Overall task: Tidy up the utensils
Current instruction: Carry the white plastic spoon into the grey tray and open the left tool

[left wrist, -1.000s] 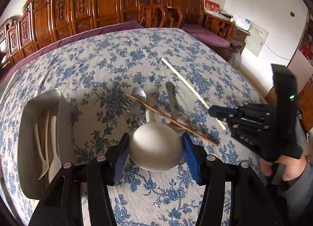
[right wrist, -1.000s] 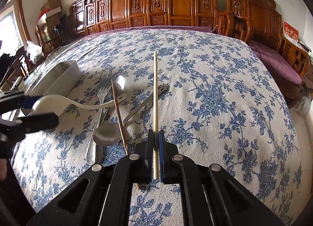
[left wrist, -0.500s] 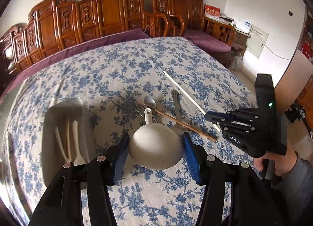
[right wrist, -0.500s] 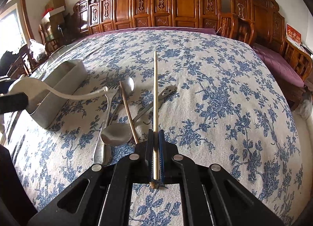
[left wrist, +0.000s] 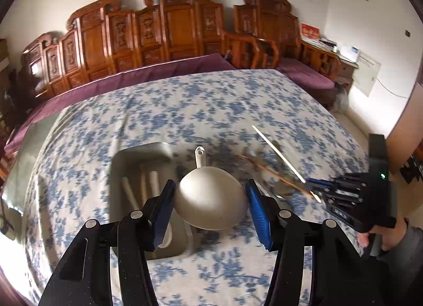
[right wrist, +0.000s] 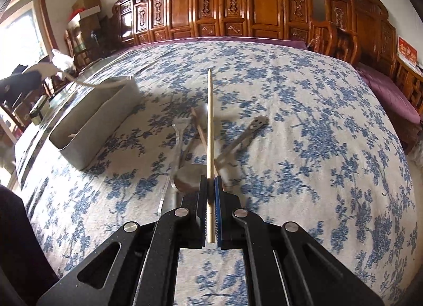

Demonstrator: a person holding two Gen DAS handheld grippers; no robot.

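Across the bottom of the left wrist view the left tool shows matte black, faintly speckled arms with rounded cut-out slots, round silver screw heads at the pivots, and blue ribbed pads on its fingers. The right tool fills the bottom of its own view in the same black, with silver screws and a blue-faced finger. At the right edge of the left wrist view its black housing carries a small green light, above a hand in a grey sleeve.
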